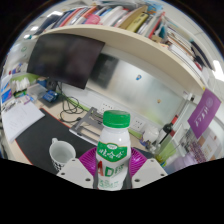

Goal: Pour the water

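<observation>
Between the gripper's (113, 176) two purple-padded fingers stands an upright white plastic bottle with a green screw cap and green label (114, 150), pressed on both sides and held up above the desk. Just left of it, a small clear plastic cup (61, 153) sits on a black desk mat (35, 145). Beyond, a dark monitor (72, 58) hangs under crowded bookshelves (115, 18).

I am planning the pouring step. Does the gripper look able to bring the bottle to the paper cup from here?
Probably yes. The gripper seems shut on the green-capped bottle, and the paper cup stands close beside it on the dark mat, with nothing between them.
</observation>
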A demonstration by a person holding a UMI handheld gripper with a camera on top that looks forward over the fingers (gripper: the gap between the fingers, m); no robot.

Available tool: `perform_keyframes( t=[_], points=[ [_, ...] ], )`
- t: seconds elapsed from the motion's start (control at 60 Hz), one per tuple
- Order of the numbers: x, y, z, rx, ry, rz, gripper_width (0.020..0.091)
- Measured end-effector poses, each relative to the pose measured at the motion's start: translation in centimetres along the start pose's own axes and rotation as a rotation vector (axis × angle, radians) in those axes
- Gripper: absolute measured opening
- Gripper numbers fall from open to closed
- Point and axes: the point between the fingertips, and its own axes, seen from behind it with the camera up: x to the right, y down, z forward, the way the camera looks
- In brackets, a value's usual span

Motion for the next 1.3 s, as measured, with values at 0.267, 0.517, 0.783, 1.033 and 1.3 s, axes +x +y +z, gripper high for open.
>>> perform_keyframes(
  t=[0.267,0.517,0.783,1.033,1.3],
  points=[
    [0.6,3.6,3.4,0.081,-0.017,0.335,0.0398],
    [-0.1,5.2,5.1,0.161,-0.015,0.408,0.0400],
    [-0.3,5.4,4.6,0.182,0.030,0.374,0.0536],
    [-2.9,10.5,0.2,-0.015,0.017,0.335,0.0859],
    [-6.7,7.7,-10.6,-0.119,0.005,0.417,0.0855]
  ],
)
